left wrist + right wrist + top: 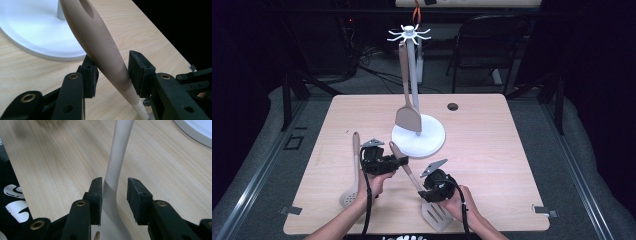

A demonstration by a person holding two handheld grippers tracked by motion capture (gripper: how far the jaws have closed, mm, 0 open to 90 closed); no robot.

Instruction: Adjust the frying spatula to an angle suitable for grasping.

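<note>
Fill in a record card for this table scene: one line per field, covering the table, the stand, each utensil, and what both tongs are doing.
table: light wood, small round hole near far edge
stand: white, round base, post topped with hooks
hung utensil: turner hanging from the hooks
lying utensil: slotted spoon, left of the left tongs
shared utensil: slotted turner, both tongs around it
left tongs: around the tan handle, slight gap at one jaw
right tongs: around the pale neck near the blade, gap at one jaw
</note>
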